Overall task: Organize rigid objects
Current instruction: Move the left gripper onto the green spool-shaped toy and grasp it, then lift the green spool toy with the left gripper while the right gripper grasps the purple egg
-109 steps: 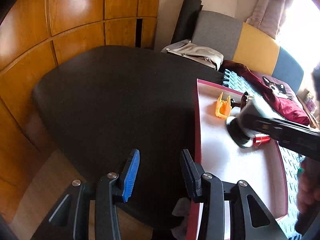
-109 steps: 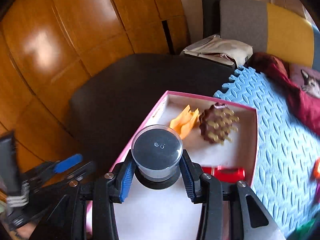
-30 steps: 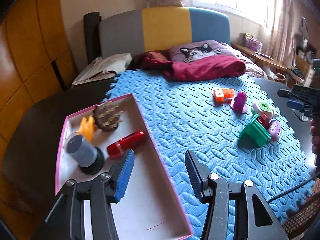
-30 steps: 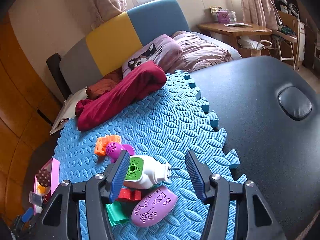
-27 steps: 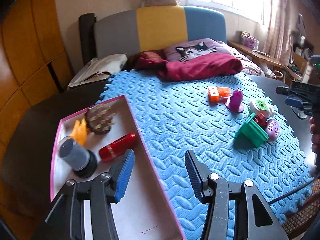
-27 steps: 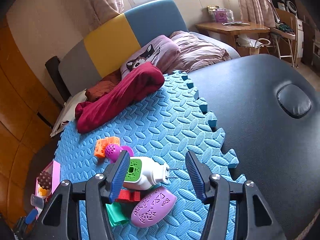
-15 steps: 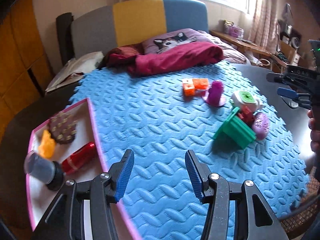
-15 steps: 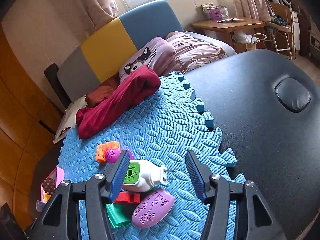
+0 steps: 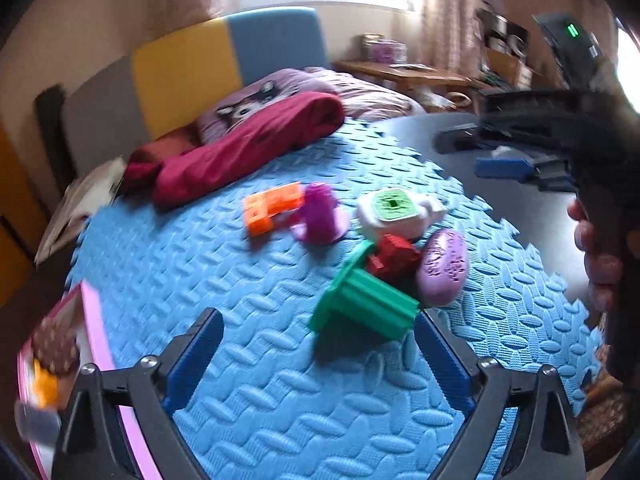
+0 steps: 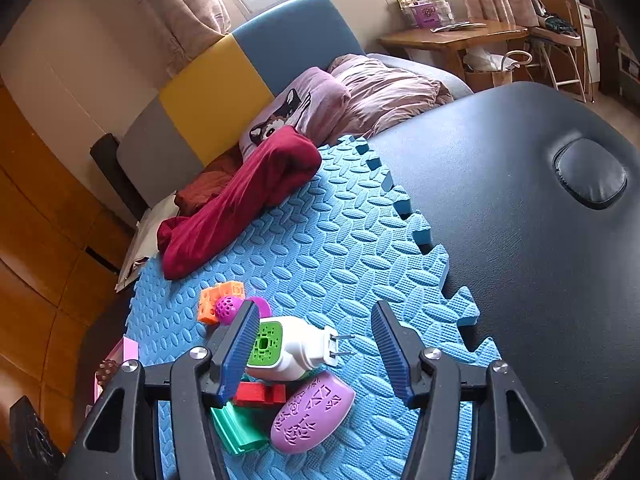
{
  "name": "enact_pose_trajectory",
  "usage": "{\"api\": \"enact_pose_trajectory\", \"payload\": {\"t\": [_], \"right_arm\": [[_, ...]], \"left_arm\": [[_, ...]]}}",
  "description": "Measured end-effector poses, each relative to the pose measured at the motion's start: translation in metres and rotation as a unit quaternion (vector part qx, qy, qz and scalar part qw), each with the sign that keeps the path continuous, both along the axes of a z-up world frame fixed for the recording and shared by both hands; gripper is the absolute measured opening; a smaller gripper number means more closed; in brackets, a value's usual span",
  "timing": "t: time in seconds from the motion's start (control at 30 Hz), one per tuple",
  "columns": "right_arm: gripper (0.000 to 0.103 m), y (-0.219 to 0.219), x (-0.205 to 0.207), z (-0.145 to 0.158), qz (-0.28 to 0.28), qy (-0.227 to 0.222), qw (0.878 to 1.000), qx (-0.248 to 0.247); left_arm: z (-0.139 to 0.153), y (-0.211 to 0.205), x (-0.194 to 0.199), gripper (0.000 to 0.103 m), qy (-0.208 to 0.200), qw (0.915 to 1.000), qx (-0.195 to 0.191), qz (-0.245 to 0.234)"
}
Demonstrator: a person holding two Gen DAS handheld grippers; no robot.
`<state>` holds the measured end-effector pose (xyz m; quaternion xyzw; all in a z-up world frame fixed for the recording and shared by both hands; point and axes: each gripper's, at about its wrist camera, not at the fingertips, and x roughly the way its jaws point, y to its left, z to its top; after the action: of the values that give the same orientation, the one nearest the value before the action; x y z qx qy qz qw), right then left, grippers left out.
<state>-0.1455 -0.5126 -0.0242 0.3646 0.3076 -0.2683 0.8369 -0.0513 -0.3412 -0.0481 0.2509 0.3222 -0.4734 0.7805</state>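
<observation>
Several toys lie clustered on the blue foam mat point(image 9: 200, 272): an orange block point(image 9: 272, 208), a purple figure point(image 9: 320, 216), a white plug with a green face point(image 9: 396, 212), a red block point(image 9: 394, 258), a purple oval point(image 9: 442, 268) and a green ribbed piece point(image 9: 364, 304). My left gripper point(image 9: 318, 360) is opening, jaws wide; the green piece lies just ahead of its fingertips, untouched. My right gripper point(image 10: 316, 348) hovers open over the white plug point(image 10: 296, 352) without pressing it. It also shows in the left wrist view as the right gripper point(image 9: 472, 156), high above the toys.
The pink tray point(image 9: 94, 328) at the mat's left edge holds a brown studded piece point(image 9: 54, 346) and an orange piece point(image 9: 44, 384). A red cloth point(image 9: 240, 156) lies at the mat's far end by a sofa. Black padded table point(image 10: 540, 260) extends right. A hand point(image 9: 596, 264) grips the right tool.
My left gripper swung right, from over the pink tray to the toy cluster, and its jaws spread much wider. The right gripper stayed almost still above the white plug.
</observation>
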Motion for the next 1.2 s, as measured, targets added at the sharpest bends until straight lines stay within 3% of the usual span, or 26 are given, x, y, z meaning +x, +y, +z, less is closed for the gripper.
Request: {"api": "enact_pose_trajectory", "payload": {"t": [0.23,0.3,0.33,0.37,0.5,0.77,0.97,1.2], "right_arm": [[0.059,-0.002,-0.001,-0.001,0.0,-0.001,1.0,0.005],[0.059,-0.004,-0.001,-0.003,-0.003,0.0,1.0,0.009],[0.059,-0.004,-0.001,-0.003,-0.004,0.001,1.0,0.01],[0.059,-0.005,-0.001,-0.004,-0.003,0.003,1.0,0.011],[0.059,-0.002,0.005,-0.008,0.009,0.016,1.0,0.014],[0.059,0.004,0.015,-0.021,0.036,0.053,0.998,0.029],[0.059,0.009,0.022,-0.032,0.066,0.068,0.994,0.05],[0.069,0.019,0.034,-0.045,0.099,0.094,0.989,0.064]], "left_arm": [[-0.022,-0.031,-0.003,0.096,-0.014,0.9977,0.028,-0.061],[-0.027,-0.036,0.002,0.083,0.007,0.9974,0.028,-0.066],[-0.032,-0.038,0.006,0.069,0.03,0.9969,0.03,-0.066],[-0.034,-0.037,0.008,0.067,0.039,0.9971,0.026,-0.06],[-0.032,-0.02,0.006,0.066,0.051,0.9979,0.0,-0.039],[-0.032,0.036,0.006,0.065,0.064,0.9975,-0.009,0.03],[-0.037,0.051,0.002,0.066,0.062,0.9972,-0.015,0.038],[-0.04,0.051,0.0,0.066,0.057,0.9974,-0.026,0.037]]}}
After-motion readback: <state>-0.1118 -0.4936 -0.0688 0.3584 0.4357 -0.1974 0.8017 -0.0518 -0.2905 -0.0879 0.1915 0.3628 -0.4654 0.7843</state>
